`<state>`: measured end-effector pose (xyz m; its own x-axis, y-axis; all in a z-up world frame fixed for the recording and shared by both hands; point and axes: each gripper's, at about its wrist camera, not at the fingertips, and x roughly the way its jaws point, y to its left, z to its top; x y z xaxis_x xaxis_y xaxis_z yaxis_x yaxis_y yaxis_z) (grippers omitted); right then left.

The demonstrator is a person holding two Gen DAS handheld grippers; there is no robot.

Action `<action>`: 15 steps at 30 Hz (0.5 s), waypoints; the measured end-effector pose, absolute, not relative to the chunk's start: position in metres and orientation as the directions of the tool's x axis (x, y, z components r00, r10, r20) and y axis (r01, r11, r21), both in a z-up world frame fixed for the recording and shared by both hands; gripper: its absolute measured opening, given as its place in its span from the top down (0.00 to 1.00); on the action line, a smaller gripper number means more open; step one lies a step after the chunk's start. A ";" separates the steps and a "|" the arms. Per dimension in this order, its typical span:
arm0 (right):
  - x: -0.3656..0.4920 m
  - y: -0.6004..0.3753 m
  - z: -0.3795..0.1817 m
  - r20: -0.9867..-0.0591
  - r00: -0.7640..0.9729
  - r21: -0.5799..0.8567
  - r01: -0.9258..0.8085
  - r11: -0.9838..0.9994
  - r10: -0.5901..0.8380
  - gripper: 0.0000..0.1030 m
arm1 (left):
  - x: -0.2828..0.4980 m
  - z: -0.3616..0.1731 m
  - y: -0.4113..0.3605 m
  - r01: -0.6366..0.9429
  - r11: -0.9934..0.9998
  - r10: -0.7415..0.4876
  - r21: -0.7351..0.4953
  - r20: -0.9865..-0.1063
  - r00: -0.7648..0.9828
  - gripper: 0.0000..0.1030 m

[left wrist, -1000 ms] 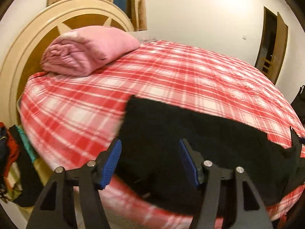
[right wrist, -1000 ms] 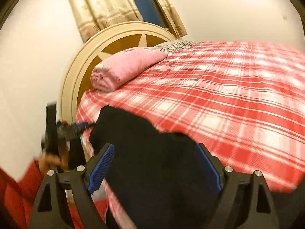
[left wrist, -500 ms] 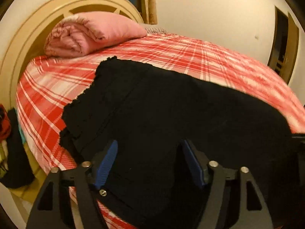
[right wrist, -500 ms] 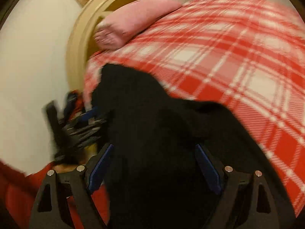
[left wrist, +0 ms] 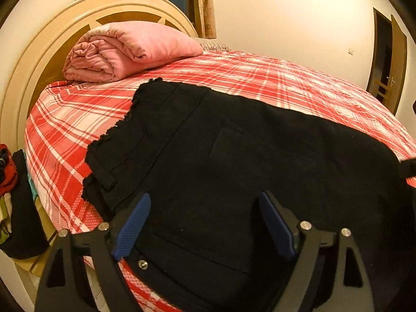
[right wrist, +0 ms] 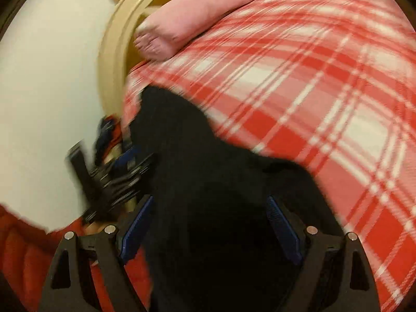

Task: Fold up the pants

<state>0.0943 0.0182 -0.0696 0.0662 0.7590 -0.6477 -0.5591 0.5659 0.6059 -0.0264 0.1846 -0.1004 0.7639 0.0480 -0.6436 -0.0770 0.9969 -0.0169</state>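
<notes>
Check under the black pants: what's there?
The black pants lie on the red plaid bedspread, which shows all around them. Whatever sits beneath the fabric itself is covered.

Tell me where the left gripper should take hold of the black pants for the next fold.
Judging from the left wrist view, grip the black pants at the near waistband corner by the metal button, coming in from the bed's near edge. That corner overhangs the mattress, so the open left gripper's fingers can slide around it.

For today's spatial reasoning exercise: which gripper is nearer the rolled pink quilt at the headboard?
Left. The left gripper is at the black pants' waistband end, toward the quilt; the right gripper sits farther down the pants.
</notes>
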 end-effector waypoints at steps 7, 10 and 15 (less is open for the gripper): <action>0.092 0.036 -0.076 -0.597 -0.099 0.689 -0.571 0.446 0.796 0.15 | -0.025 -0.101 0.184 -0.078 0.997 0.044 -0.023 -0.650 0.759 0.12; 0.107 0.034 -0.076 -0.601 0.004 0.680 -0.524 0.513 0.799 0.15 | -0.024 -0.100 0.183 -0.077 0.997 0.043 -0.024 -0.654 0.755 0.12; 0.107 0.007 -0.053 -0.498 0.063 0.723 -0.520 0.455 0.865 0.15 | -0.023 -0.100 0.183 -0.073 0.997 0.036 -0.028 -0.660 0.751 0.12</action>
<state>0.1074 0.0073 -0.0528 0.0631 0.8647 -0.4983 -0.5204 0.4546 0.7229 -0.0228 0.1829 -0.0999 0.7507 0.0361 -0.6597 -0.0729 0.9969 -0.0284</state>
